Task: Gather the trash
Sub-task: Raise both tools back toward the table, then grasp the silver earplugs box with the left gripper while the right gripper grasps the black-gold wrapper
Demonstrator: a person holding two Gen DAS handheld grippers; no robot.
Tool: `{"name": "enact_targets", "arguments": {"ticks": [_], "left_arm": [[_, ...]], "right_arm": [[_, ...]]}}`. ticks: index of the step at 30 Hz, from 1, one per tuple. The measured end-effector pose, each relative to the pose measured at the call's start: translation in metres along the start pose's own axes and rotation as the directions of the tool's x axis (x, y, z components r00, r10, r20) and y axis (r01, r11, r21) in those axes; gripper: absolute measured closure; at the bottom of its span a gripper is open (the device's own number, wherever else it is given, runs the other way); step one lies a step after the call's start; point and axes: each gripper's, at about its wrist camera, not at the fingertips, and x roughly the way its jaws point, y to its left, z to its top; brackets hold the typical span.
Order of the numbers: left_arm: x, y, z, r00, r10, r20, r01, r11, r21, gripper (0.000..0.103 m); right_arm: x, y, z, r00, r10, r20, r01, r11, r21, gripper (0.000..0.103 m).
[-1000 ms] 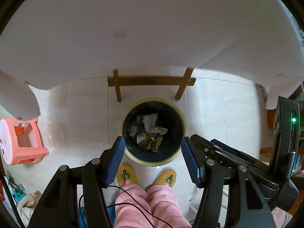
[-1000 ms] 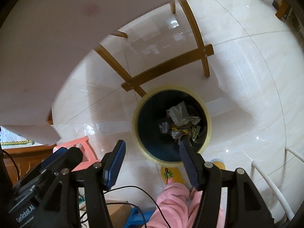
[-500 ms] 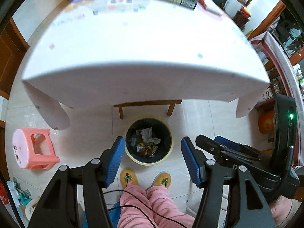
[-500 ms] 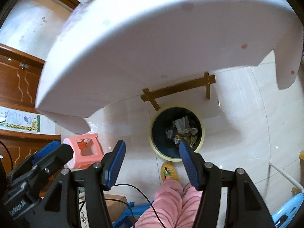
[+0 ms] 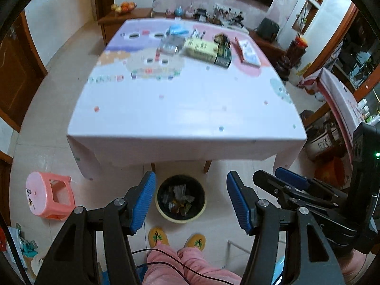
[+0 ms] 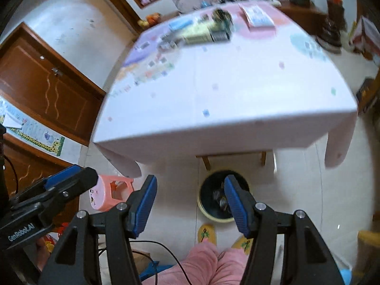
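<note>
A round dark bin with a cream rim (image 5: 180, 198) stands on the floor under the near edge of the table (image 5: 190, 109), with crumpled trash (image 5: 177, 200) inside. It also shows in the right wrist view (image 6: 213, 201). My left gripper (image 5: 191, 201) is open and empty, held high above the bin. My right gripper (image 6: 190, 204) is open and empty, just left of the bin in its view. Boxes and packets (image 5: 204, 48) lie at the far end of the white tablecloth.
A pink plastic stool (image 5: 48, 196) stands on the floor at the left. The person's pink trousers and yellow slippers (image 5: 158, 237) are below the grippers. Wooden cabinets (image 6: 47, 90) line the left wall. A sideboard (image 5: 268, 40) and shelves stand at the right.
Both grippers have lifted up and tilted back from close over the bin, so the tabletop and room now show. Both stay open and empty.
</note>
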Motion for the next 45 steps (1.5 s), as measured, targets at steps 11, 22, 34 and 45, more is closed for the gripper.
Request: {"name": "enact_targets", "arguments": {"ticks": [11, 22, 34, 45], "left_arm": [[-0.047, -0.007, 0.038, 0.992, 0.039, 0.124, -0.036, 0.999, -0.027, 0.039], [-0.056, -0.010, 0.094, 0.976, 0.056, 0.211, -0.053, 0.998, -0.017, 0.033], [0.014, 0.021, 0.217, 0.983, -0.032, 0.181, 0.020, 0.997, 0.070, 0.032], [0.148, 0.074, 0.337, 0.997, -0.075, 0.017, 0.073, 0.992, 0.098, 0.032]], "right_arm": [[-0.045, 0.013, 0.044, 0.997, 0.016, 0.076, -0.011, 0.998, -0.067, 0.044], [-0.062, -0.008, 0.099, 0.985, -0.020, 0.174, 0.025, 0.999, -0.026, 0.044], [-0.026, -0.026, 0.190, 0.965, -0.112, 0.237, 0.082, 0.988, 0.132, 0.044], [0.061, -0.037, 0.283, 0.967, -0.185, 0.175, 0.118, 0.936, 0.332, 0.044]]}}
